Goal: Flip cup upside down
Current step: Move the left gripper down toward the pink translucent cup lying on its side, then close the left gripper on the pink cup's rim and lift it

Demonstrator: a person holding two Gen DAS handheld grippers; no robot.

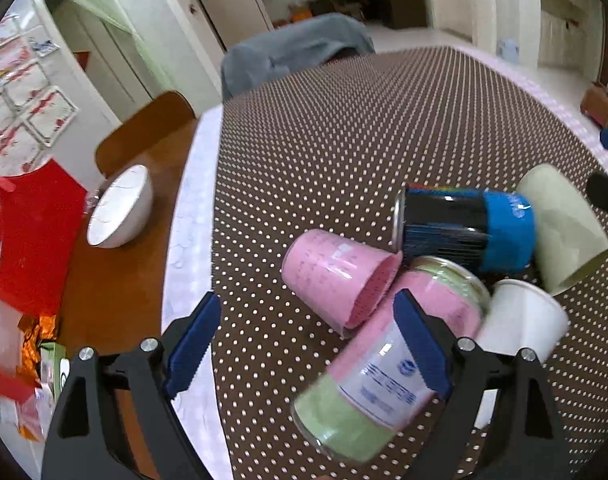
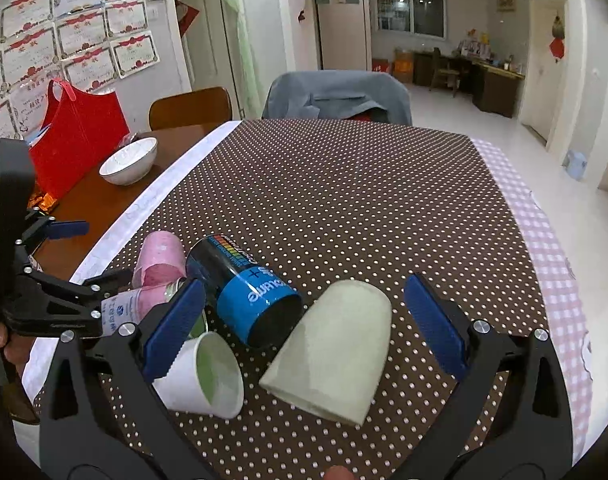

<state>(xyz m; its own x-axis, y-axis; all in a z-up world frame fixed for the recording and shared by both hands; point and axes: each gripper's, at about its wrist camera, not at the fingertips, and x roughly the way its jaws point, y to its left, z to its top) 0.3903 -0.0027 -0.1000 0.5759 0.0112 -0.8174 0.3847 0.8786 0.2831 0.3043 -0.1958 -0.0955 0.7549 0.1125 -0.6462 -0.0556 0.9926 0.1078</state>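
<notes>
Several cups lie on their sides in a cluster on the dotted tablecloth. A pale green cup [image 2: 336, 348] lies between my open right gripper's [image 2: 304, 320] fingers, its mouth toward the camera; it also shows in the left wrist view [image 1: 560, 232]. A white cup [image 2: 207, 376] lies by the right gripper's left finger [image 2: 171, 328]. A black-and-blue can [image 2: 247, 292] and a pink cup [image 2: 161, 258] lie behind. My left gripper [image 1: 308, 336] is open beside a pink-and-green jar [image 1: 388, 364], with the pink cup [image 1: 336, 280] just ahead.
A white bowl [image 1: 119, 212] and a red bag [image 1: 31, 232] sit on the bare wooden table [image 1: 103, 292] left of the cloth. Two chairs stand at the far edge, one draped in grey cloth [image 2: 336, 96]. The dotted cloth [image 2: 344, 192] stretches beyond the cluster.
</notes>
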